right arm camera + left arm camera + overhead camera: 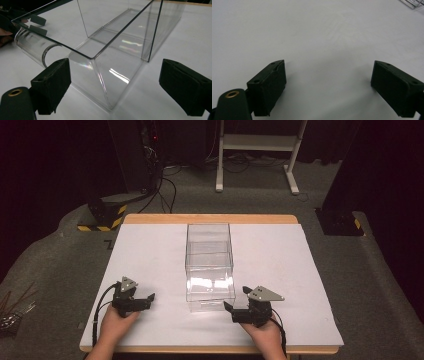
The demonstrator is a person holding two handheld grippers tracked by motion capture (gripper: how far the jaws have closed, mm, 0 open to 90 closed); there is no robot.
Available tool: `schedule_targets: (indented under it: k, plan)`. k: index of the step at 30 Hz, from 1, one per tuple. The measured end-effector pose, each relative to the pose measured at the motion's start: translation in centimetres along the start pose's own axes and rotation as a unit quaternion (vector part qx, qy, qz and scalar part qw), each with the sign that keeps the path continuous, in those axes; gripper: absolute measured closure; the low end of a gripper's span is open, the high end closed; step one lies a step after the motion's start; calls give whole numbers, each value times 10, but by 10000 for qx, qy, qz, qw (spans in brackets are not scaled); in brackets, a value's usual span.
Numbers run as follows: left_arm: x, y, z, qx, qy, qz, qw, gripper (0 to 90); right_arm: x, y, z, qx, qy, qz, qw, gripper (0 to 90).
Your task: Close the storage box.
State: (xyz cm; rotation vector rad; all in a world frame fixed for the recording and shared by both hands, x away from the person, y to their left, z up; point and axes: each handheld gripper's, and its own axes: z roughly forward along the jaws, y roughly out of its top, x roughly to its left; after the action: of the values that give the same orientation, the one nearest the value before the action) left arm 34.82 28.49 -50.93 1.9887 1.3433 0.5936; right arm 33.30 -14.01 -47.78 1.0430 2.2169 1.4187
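From above, your left gripper (150, 299) rests on the smooth white table cover (150, 255), jaws spread and empty, well left of the clear plastic box (210, 270). That box is a tall, open-topped rectangle of glossy acrylic standing at the table's middle. Your right gripper (235, 301) sits just beside its near right corner, jaws parted, holding nothing. In the left gripper view, your matte black, blocky jaws stand wide apart over bare white surface, a corner of the box (413, 3) at top right. In the right gripper view, wide-open jaws frame the box's (105, 75) rounded near corner without touching it.
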Motion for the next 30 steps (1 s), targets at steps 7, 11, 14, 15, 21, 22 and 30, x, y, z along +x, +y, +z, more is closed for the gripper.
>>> schedule_targets:
  k: [7,11,14,15,21,22,30]
  plan:
    - [0,0,0,0,-7,-5,10000,129,1,3,3,30,56,-42,10000,91]
    - [0,0,0,4,-7,6,10000,129,3,4,6,40,41,-70,10000,93]
    - [0,0,0,-1,-4,-3,10000,129,3,4,7,20,-12,-106,9999,94]
    - [0,0,0,2,-8,1,10000,129,3,5,8,19,-25,-88,10000,94]
    - [0,0,0,-1,-6,-3,10000,129,1,8,10,-37,-123,-108,9999,92]
    - [0,0,0,1,-10,0,10000,129,0,8,10,-42,-118,-114,9999,92]
    - [0,0,0,16,-10,17,10000,129,0,9,14,-86,-214,-163,9996,90]
